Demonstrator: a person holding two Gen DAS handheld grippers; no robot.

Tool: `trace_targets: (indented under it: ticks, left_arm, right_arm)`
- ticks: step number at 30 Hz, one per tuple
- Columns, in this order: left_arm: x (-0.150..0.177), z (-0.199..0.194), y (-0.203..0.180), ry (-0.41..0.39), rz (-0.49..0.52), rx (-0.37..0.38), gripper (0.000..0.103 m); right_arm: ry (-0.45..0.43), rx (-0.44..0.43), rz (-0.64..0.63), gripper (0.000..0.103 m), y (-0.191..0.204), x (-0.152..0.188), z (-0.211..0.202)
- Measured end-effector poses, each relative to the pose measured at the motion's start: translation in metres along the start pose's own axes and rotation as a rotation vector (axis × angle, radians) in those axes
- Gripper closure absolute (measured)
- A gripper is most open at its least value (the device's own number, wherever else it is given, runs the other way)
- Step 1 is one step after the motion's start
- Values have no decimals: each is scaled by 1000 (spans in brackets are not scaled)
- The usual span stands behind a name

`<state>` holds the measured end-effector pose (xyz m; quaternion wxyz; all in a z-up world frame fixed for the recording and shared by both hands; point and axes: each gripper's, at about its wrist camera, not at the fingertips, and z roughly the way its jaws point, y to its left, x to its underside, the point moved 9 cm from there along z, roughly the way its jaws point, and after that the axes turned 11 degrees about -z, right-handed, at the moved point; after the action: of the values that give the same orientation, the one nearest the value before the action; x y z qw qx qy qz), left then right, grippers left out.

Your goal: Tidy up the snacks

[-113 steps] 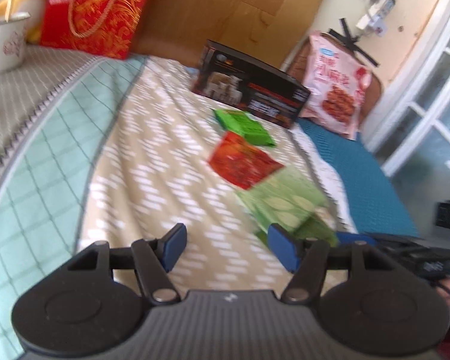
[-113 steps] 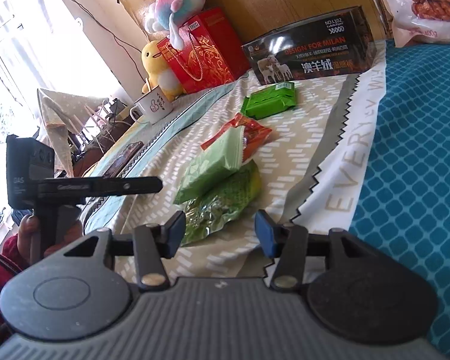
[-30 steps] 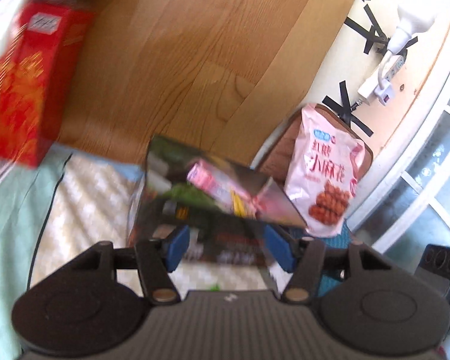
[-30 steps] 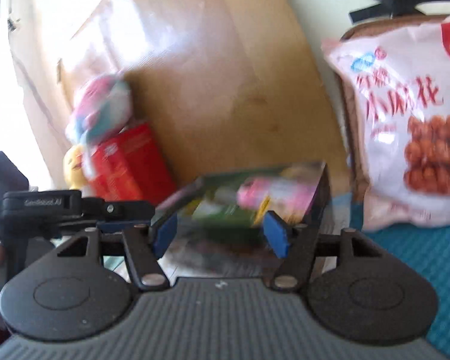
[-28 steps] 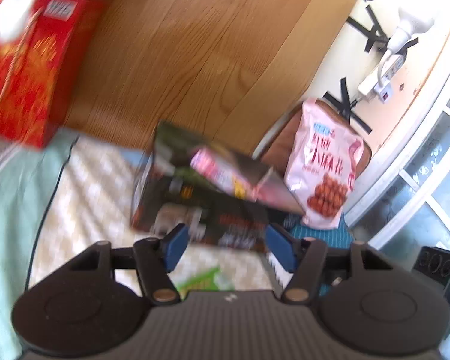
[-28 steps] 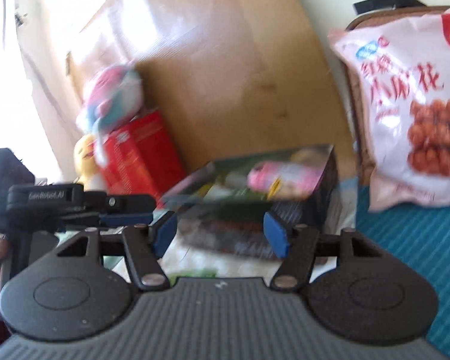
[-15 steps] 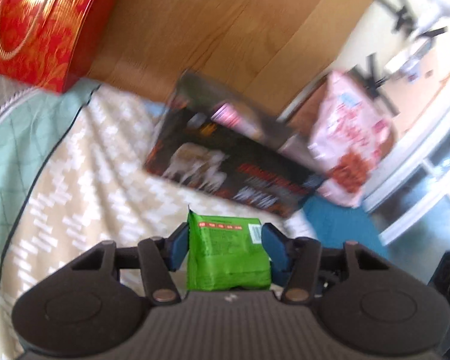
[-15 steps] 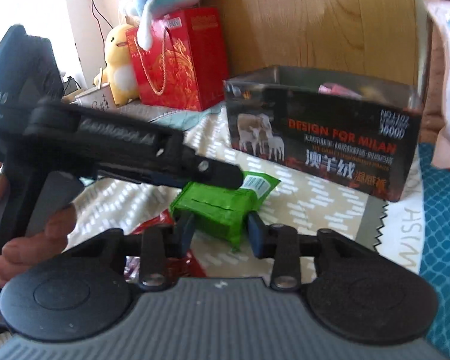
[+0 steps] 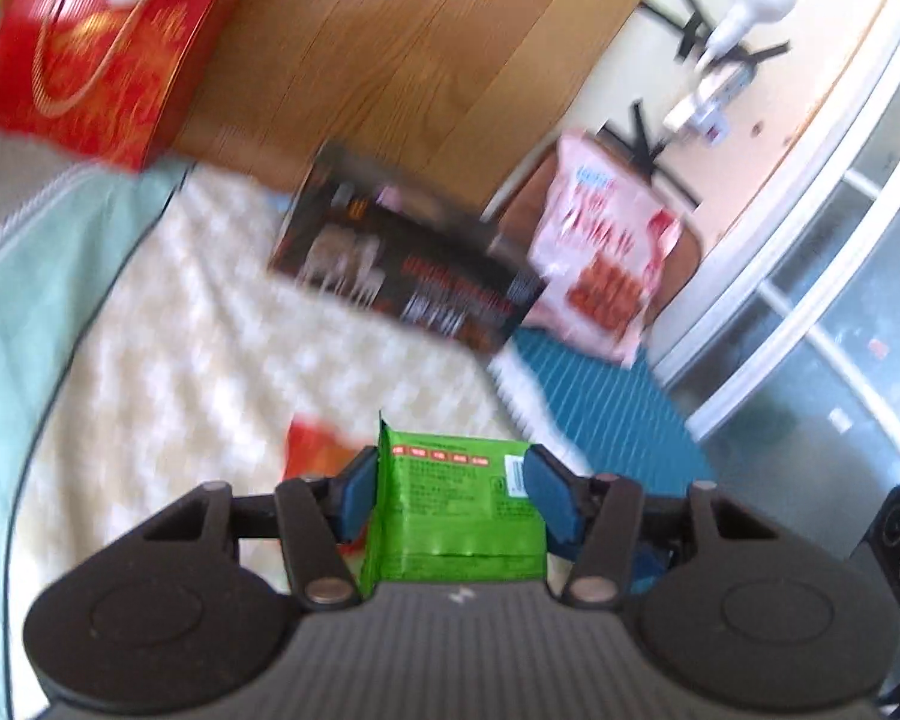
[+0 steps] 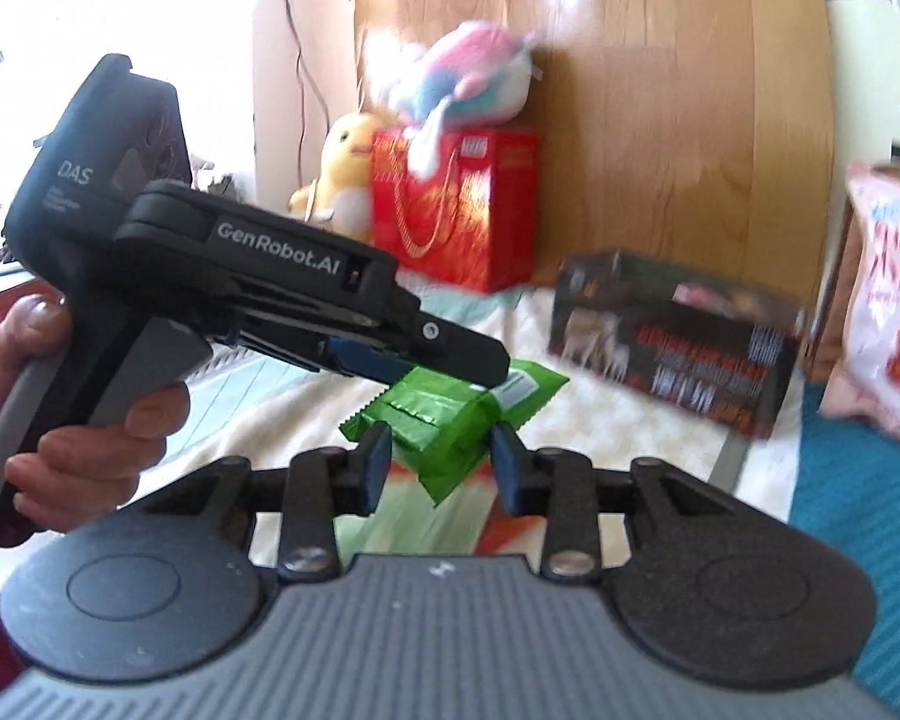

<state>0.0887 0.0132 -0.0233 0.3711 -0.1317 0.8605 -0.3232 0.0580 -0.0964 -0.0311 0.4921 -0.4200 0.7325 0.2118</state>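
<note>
The whole thing played out on a bed with a beige patterned cover point(image 9: 180, 360), a wooden headboard point(image 9: 420, 60) behind it and a teal mat point(image 9: 600, 414) off to one side. Nearest the camera, the left gripper point(image 9: 450, 489) was clamped on the green snack pack point(image 9: 456, 510), pads pressed to both of its sides, and the pack was up off the cover, when a few seconds earlier it had been lying flat near the box with both grippers empty. The right gripper point(image 10: 440, 462) sat half-closed around one corner of that same pack in its own view; whether it actually pinched it couldn't be told. Under the pack, a red snack pack point(image 9: 315, 450) was still lying on the cover. Further back stood the open black box point(image 9: 402, 264), with something pink already inside, then the red gift bag point(image 9: 96, 54) and the big pink snack bag point(image 9: 600, 246) against the wall. So the pickup looked done, and the next bit was probably carrying the green one over to that box.
</note>
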Motion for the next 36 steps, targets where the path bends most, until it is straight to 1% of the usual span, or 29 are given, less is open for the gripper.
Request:
trace_targets:
  ticks: [2,3,4,6,8,10,14,15,16,19,25,36]
  left_arm:
    - [12,7,13,20,-24,-14,49]
    - [12,7,16,2,-33,-4,47]
    - [13,6,18,-10,-35,6,45]
    - [11,6,22,-27,-38,15,42]
    - [11,4,25,-52,-23,19,39]
    - [10,5,26,-80,-1,18,33]
    - [10,5,25,-90,14,11,28]
    - [11,5,23,-91,24,10,27]
    - [11,6,22,-93,33,4,27]
    - [13,7,20,-96,49,-2,25]
    - [13,8,20,-92,50,3,22]
    - [13,8,19,-91,53,2,22]
  right_arm:
    - [41,-11,55,62,0,14,5]
    - [51,-17,97,58,-3,19,7]
    - [43,-25,133,54,-7,21,6]
    - [37,-47,196,55,-10,26,5]
    - [22,-48,244,53,-18,30,2]
    - [2,-48,296,41,-22,34,-2]
    - [-20,-83,466,39,-38,52,-6]
    - [-37,-89,493,39,-41,51,-8]
    - [-57,-81,505,39,-44,50,-10]
    - [-53,-87,531,39,-46,50,-10]
    - [-51,-94,489,39,-39,49,-10]
    - [-47,-95,489,39,-41,49,-6]
